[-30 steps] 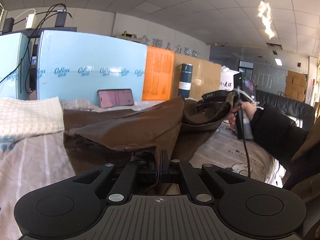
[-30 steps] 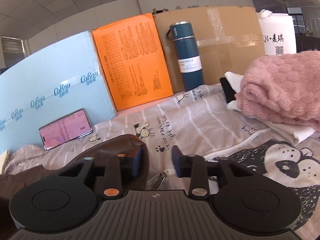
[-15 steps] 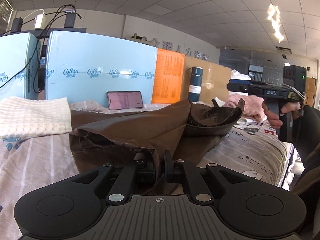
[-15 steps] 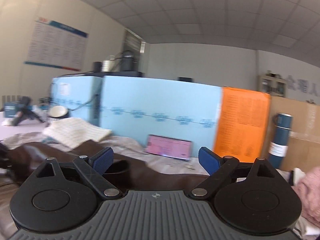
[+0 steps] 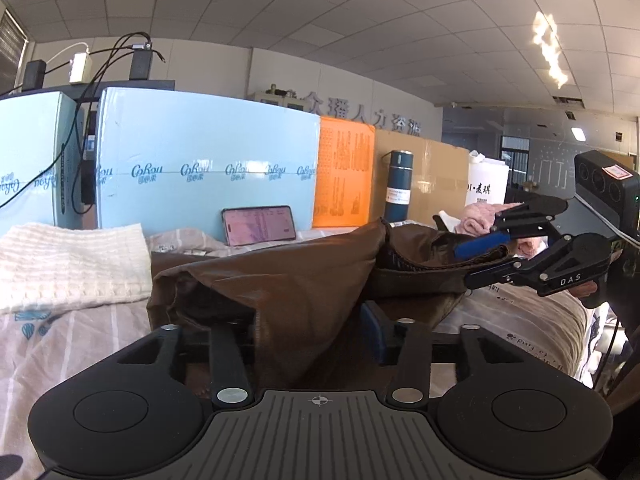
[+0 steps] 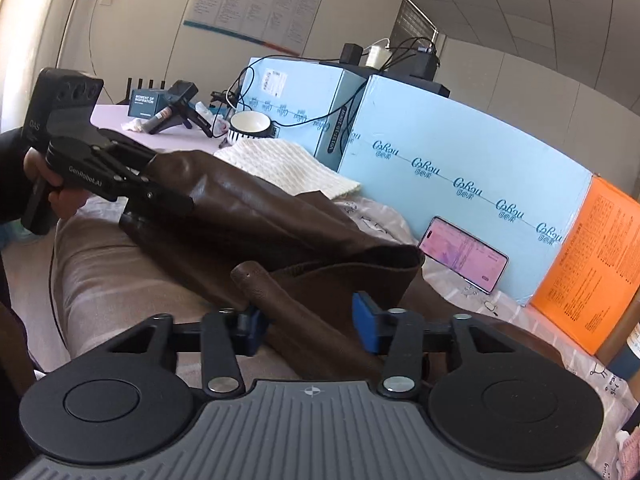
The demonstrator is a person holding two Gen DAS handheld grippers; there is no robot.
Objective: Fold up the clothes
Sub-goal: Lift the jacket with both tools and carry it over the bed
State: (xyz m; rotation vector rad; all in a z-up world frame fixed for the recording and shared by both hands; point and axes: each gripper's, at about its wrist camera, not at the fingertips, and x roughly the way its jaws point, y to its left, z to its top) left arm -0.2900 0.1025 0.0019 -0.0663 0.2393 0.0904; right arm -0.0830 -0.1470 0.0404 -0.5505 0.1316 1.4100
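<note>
A dark brown leather-like garment point(image 5: 288, 280) lies bunched on the cloth-covered table point(image 5: 72, 344); it also shows in the right wrist view point(image 6: 248, 216). My left gripper point(image 5: 312, 336) is open, its jaws spread around a hanging fold of the garment. It also shows in the right wrist view point(image 6: 168, 204) at the garment's far end. My right gripper point(image 6: 308, 324) is open with a brown flap between its blue pads point(image 6: 366, 320), not pinched. In the left wrist view the right gripper point(image 5: 476, 256) straddles the garment's right edge.
A cream knitted cloth point(image 5: 68, 264) lies at the left. A phone point(image 5: 259, 225) leans on blue foam boards point(image 5: 208, 172). An orange sheet point(image 5: 346, 176), a blue flask point(image 5: 400, 186), cardboard and a pink knit point(image 5: 480, 220) stand behind. A bowl point(image 6: 250, 126) sits on the far desk.
My left gripper opened and let go of the garment. My right gripper swung left and came back onto the garment's right edge, still open.
</note>
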